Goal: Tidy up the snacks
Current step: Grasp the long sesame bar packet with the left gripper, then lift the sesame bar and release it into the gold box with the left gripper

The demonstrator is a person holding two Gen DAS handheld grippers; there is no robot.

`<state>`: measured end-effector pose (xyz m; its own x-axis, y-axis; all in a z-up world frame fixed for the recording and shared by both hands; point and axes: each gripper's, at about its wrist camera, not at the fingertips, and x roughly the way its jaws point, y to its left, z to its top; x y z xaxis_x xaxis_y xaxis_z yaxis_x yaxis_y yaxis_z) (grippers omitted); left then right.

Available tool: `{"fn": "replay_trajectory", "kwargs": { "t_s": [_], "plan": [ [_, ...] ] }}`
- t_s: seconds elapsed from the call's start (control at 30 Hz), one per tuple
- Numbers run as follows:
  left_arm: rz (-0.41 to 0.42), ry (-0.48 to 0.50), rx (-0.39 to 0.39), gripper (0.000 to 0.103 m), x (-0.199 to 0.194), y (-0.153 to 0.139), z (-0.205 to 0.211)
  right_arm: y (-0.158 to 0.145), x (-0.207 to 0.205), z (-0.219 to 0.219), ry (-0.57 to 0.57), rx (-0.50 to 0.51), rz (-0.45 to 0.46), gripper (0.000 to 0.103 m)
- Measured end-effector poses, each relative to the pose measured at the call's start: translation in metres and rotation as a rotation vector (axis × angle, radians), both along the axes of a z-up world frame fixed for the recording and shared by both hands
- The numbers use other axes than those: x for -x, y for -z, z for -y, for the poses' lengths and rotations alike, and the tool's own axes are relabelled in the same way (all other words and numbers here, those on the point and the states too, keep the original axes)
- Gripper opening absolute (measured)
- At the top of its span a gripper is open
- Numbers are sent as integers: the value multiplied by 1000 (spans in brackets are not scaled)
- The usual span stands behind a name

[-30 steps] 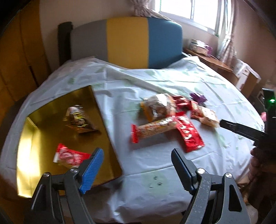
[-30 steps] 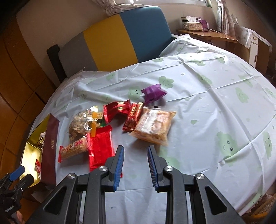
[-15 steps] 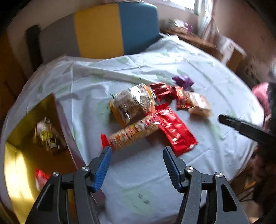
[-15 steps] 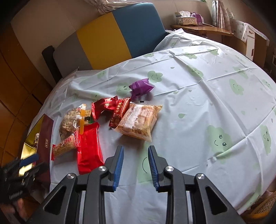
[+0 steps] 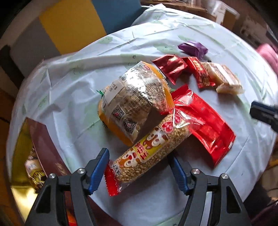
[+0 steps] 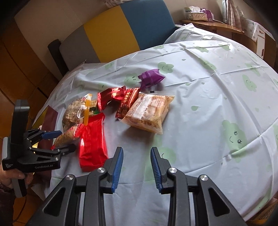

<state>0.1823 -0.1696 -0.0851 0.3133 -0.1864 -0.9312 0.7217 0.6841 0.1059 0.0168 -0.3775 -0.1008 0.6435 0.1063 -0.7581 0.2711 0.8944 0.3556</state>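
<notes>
A long clear roll of puffed grain with red ends (image 5: 147, 146) lies on the tablecloth, partly across a flat red pack (image 5: 205, 125). My left gripper (image 5: 137, 156) points steeply down with its jaws closing around the roll's near end; the pads do not visibly press on it. The right wrist view shows the same left gripper (image 6: 66, 140) straddling the roll (image 6: 64, 137). Behind lie a clear orange-edged bag (image 5: 133, 102), two dark red wrappers (image 5: 170, 67), a pastry pack (image 6: 149, 111) and a purple packet (image 6: 151, 76). My right gripper (image 6: 137, 151) hovers over bare cloth, slightly open and empty.
A gold box with a maroon wall (image 5: 46, 144) sits at the table's left edge with snacks inside. A chair with a grey, yellow and blue back (image 6: 121, 34) stands behind the table. A wooden side shelf with a tissue box (image 6: 198, 14) is at the far right.
My left gripper has swung from above the gold box to the right and down onto the long roll, its jaws narrowing. The right gripper has stayed almost still.
</notes>
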Motion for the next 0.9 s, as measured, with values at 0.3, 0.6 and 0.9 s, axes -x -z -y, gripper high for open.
{"fn": "replay_trajectory", "kwargs": {
  "t_s": [0.3,0.6,0.9],
  "plan": [
    [-53,-115,171,35,36,-4,-25,0,-9,-15,-55,11,-10,33],
    [-68,-210,373,30,81,-29,-58,-1,-41,-58,-242,71,-46,45],
    [-72,-186,411,30,79,-36,-67,8,-75,-85,-307,144,-96,49]
  ]
}}
